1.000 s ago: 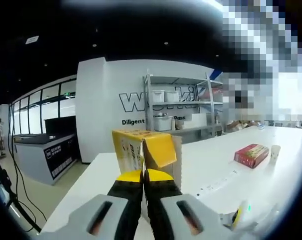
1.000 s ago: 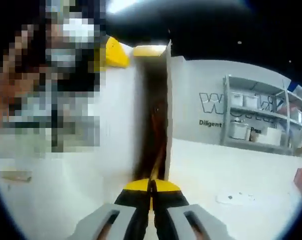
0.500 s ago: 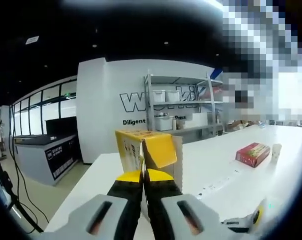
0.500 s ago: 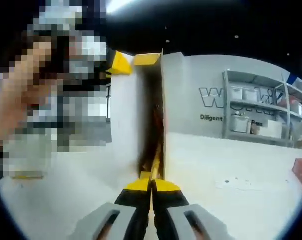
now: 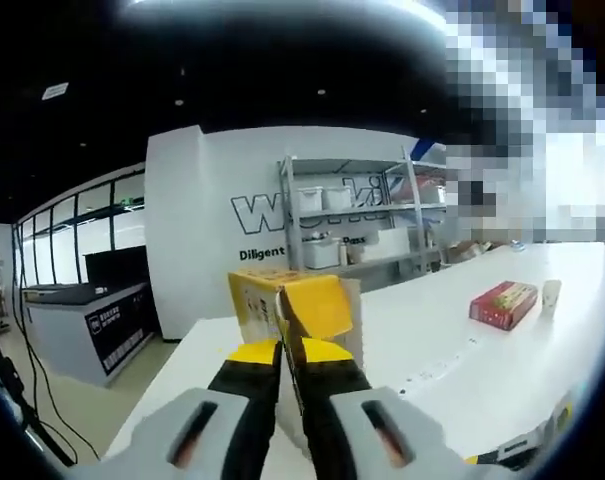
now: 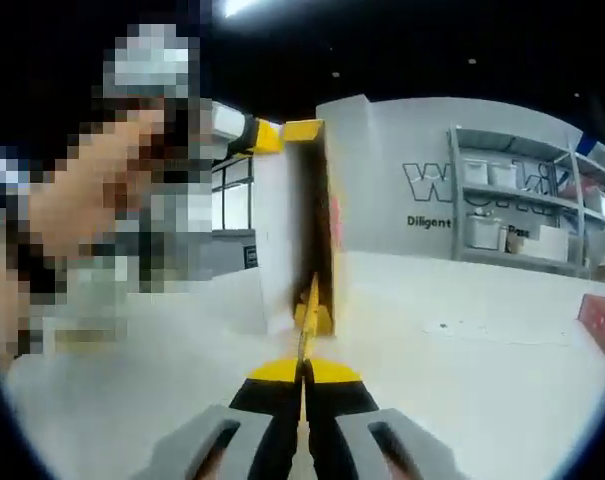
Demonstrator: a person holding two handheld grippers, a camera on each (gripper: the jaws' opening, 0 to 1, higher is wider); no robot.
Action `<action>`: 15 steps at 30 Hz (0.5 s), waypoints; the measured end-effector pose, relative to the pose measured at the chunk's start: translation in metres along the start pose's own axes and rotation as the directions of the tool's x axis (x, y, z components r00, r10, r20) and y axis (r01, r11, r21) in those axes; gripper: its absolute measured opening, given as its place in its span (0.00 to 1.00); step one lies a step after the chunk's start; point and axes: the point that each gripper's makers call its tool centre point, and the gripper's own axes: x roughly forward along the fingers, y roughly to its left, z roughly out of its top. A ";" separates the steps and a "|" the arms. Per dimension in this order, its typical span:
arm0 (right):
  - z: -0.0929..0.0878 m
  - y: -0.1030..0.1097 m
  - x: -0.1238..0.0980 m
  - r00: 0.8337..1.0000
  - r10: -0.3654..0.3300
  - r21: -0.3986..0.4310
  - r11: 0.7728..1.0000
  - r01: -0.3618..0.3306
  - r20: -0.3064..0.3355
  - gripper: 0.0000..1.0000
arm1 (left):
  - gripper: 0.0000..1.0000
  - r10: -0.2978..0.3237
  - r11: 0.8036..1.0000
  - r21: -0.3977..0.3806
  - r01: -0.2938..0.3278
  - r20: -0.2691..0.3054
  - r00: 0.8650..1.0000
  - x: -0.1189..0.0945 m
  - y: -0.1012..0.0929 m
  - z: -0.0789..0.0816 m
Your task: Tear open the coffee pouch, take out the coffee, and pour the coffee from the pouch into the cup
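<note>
The yellow coffee pouch [image 5: 297,305] stands upright between my left gripper's [image 5: 286,352] jaws, which are shut on its lower edge. In the right gripper view the same pouch [image 6: 307,215] is seen edge-on, with pale sides and a dark gap down its middle. A thin yellow strip [image 6: 308,312] runs from it to my right gripper [image 6: 303,370], which is shut on that strip. The left gripper's yellow tip [image 6: 266,136] touches the pouch's top corner. A small white cup [image 5: 551,295] stands far right on the white table [image 5: 452,340].
A red box [image 5: 502,303] lies beside the cup; its edge shows again [image 6: 604,322] at the right. Metal shelves [image 5: 352,215] with white bins stand against the lettered wall. A person's hand is at the left of the right gripper view.
My right gripper has drawn back from the pouch, which now looks smaller and farther, with the yellow strip stretched between. The left gripper still holds the pouch, its view only slightly shifted.
</note>
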 end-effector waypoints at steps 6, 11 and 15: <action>-0.006 0.003 -0.009 1.000 0.003 -0.013 1.000 -0.003 -0.016 0.02 | 0.22 0.007 1.000 0.019 -0.007 0.014 1.000 0.001 0.005 0.001; -0.009 0.001 -0.026 1.000 0.012 -0.013 1.000 -0.012 -0.018 0.02 | 0.25 0.015 0.999 0.045 -0.016 0.016 1.000 0.000 0.005 0.001; -0.015 -0.003 -0.035 0.999 0.011 0.010 1.000 -0.011 -0.032 0.02 | 0.27 0.008 0.997 0.078 -0.008 0.003 1.000 0.000 0.003 0.003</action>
